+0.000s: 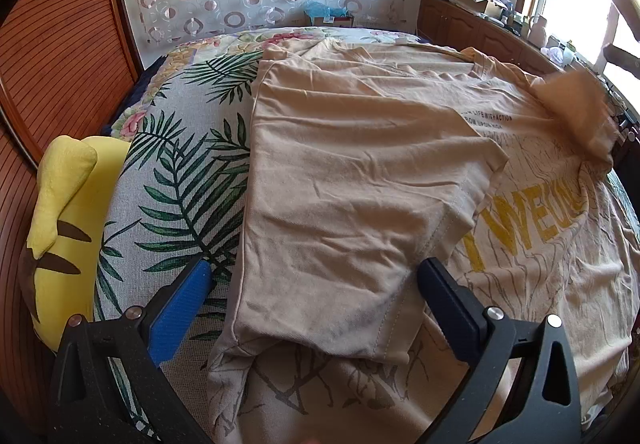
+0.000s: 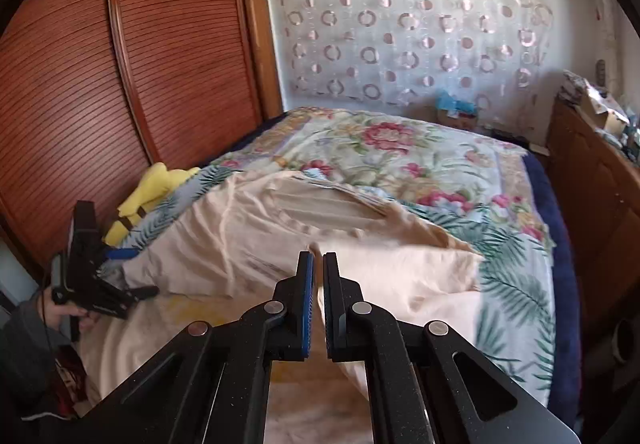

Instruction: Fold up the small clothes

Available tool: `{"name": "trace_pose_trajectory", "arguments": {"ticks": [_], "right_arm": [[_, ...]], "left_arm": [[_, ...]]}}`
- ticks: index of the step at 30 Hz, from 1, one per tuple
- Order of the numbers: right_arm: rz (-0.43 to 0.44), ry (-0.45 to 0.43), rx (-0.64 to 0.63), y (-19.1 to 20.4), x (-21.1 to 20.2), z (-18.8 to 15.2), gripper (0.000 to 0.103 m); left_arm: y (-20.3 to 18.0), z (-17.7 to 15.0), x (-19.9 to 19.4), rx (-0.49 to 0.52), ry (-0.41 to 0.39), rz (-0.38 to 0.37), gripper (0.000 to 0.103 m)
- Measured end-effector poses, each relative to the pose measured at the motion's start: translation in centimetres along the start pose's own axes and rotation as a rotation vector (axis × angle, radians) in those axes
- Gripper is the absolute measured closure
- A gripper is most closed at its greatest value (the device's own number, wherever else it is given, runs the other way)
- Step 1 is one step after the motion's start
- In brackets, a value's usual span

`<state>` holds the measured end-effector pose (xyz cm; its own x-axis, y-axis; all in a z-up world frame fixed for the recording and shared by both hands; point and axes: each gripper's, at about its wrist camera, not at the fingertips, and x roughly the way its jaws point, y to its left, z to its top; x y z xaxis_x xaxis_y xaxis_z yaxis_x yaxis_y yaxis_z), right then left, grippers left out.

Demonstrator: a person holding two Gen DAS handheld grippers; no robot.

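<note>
On bed, right claw pinches shirt.

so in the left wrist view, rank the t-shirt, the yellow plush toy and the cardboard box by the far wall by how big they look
1. t-shirt, fills most of the frame
2. yellow plush toy, partly cut off by the bed edge
3. cardboard box, tiny, but it sits far from the camera, so its true size is unsure

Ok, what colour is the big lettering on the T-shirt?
Yellow lettering on the beige T-shirt; clearest in the left wrist view.
</note>
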<state>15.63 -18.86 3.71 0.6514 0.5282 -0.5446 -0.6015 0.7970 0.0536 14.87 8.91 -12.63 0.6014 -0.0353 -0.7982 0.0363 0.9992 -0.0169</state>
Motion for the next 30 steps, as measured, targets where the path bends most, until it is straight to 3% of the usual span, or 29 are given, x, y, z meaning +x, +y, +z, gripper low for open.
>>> {"name": "trace_pose_trajectory", "arguments": {"ticks": [2, 3, 4, 14, 23, 24, 25, 26, 30], "right_arm": [[-0.012, 0.006, -0.023, -0.1, 1.0, 0.1, 0.091], [-0.037, 0.008, -0.029, -0.5, 1.3, 0.0, 0.079], [-0.043, 0.007, -0.024, -0.9, 1.4, -0.3, 0.077], [-0.221, 0.166, 0.03, -5.7, 4.2, -4.4, 0.074], [-0.211, 0.211, 0.12, -7.8, 7.8, -5.5, 0.074], [-0.21, 0.216, 0.115, -7.7, 8.0, -5.5, 0.074], [-0.209, 0.219, 0.108, -7.6, 8.1, -5.5, 0.091], [-0.198, 0.22, 0.099, -7.5, 8.0, -5.7, 0.098], [-0.187, 0.17, 0.077, -6.7, 5.4, -6.5, 0.101]], "left_arm": [[0.0, 0.0, 0.0, 0.0, 0.0, 0.0, 0.0], [0.0, 0.0, 0.0, 0.0, 0.0, 0.0, 0.0], [0.0, 0.0, 0.0, 0.0, 0.0, 0.0, 0.0], [0.0, 0.0, 0.0, 0.0, 0.0, 0.0, 0.0], [0.0, 0.0, 0.0, 0.0, 0.0, 0.0, 0.0], [0.0, 0.0, 0.0, 0.0, 0.0, 0.0, 0.0], [0.0, 0.0, 0.0, 0.0, 0.0, 0.0, 0.0], [0.0, 0.0, 0.0, 0.0, 0.0, 0.0, 0.0], [0.0, 0.0, -0.1, 0.0, -0.001, 0.0, 0.0]]}}
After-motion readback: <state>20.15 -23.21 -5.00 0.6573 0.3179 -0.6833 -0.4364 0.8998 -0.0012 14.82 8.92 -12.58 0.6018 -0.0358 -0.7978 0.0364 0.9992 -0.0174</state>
